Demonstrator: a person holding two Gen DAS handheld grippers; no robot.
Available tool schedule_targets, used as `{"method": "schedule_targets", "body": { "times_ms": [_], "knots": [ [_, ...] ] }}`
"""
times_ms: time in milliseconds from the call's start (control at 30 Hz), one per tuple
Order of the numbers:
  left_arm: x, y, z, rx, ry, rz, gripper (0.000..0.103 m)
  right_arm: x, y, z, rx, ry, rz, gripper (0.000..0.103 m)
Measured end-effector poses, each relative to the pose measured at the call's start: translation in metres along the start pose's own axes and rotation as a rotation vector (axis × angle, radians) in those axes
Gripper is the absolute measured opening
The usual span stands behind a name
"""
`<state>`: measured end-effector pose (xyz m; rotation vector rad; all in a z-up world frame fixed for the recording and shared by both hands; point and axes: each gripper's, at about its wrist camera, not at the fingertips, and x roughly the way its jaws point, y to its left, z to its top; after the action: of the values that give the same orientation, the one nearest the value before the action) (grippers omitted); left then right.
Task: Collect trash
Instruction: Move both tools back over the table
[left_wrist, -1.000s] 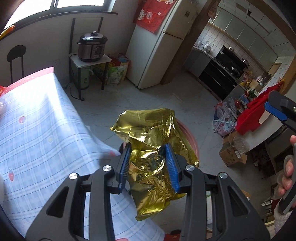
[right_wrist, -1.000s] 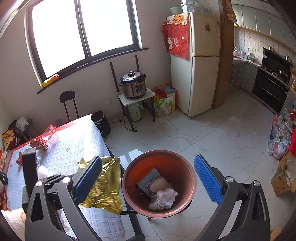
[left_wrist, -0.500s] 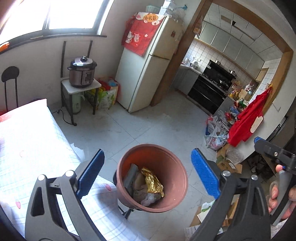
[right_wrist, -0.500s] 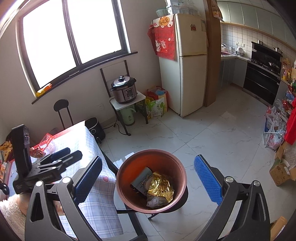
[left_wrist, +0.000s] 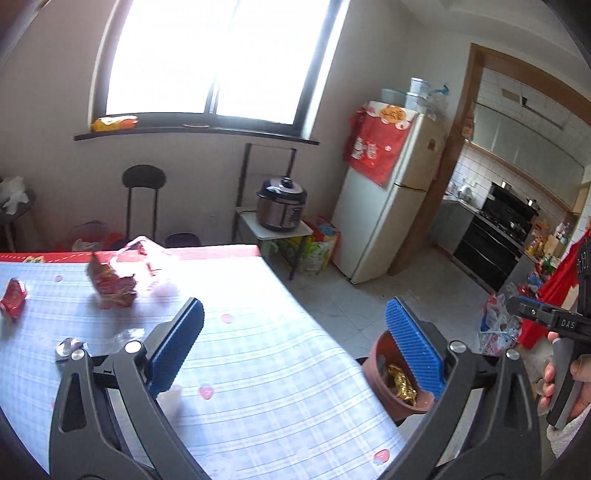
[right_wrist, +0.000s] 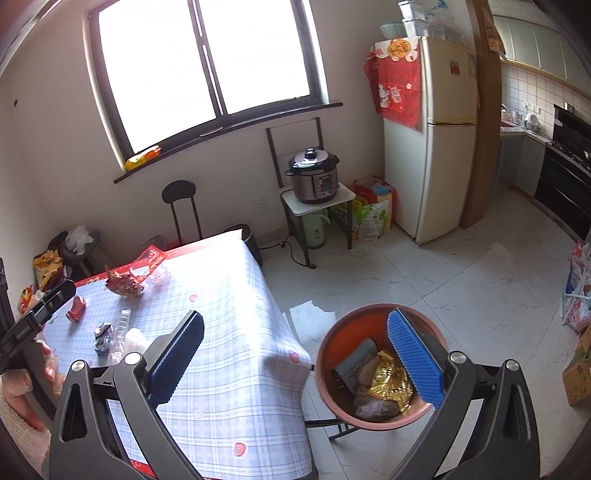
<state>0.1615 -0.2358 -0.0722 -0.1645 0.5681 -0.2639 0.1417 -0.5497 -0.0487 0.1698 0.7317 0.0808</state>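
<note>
Gold foil wrapper (right_wrist: 391, 380) in brown bin (right_wrist: 332, 354), red wrappers (left_wrist: 112, 286) on table (left_wrist: 266, 369), both hand-held grippers gaping, empty.

Black gripper frames (right_wrist: 295, 354), ribbed blue fingers (right_wrist: 413, 354), silver screws.

Crumpled gold wrapper (right_wrist: 389, 382) lying in brown bin (right_wrist: 332, 354); red wrappers (right_wrist: 123, 284) scattered on checked tablecloth (right_wrist: 229, 354).
</note>
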Motion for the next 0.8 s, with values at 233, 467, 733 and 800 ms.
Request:
{"method": "schedule_targets", "body": {
  "times_ms": [233, 467, 733, 800],
  "knots": [
    [-0.073, 0.126, -0.024, -0.105, -0.006, 0.247, 0.097, 0.031, 0.071, -0.005, -0.072, 0.049, 0.106, 0.097],
    [-0.139, 0.228, -0.066, -0.212, 0.043, 0.397, 0.097, 0.067, 0.145, -0.02, -0.142, 0.112, 0.167, 0.097],
    [-0.185, 0.3, -0.114, -0.343, 0.04, 0.473, 0.097, 0.122, 0.235, -0.047, -0.216, 0.183, 0.28, 0.097],
    [-0.188, 0.312, -0.121, -0.35, 0.05, 0.481, 0.097, 0.142, 0.259, -0.06, -0.25, 0.22, 0.293, 0.097]
  ]
}}
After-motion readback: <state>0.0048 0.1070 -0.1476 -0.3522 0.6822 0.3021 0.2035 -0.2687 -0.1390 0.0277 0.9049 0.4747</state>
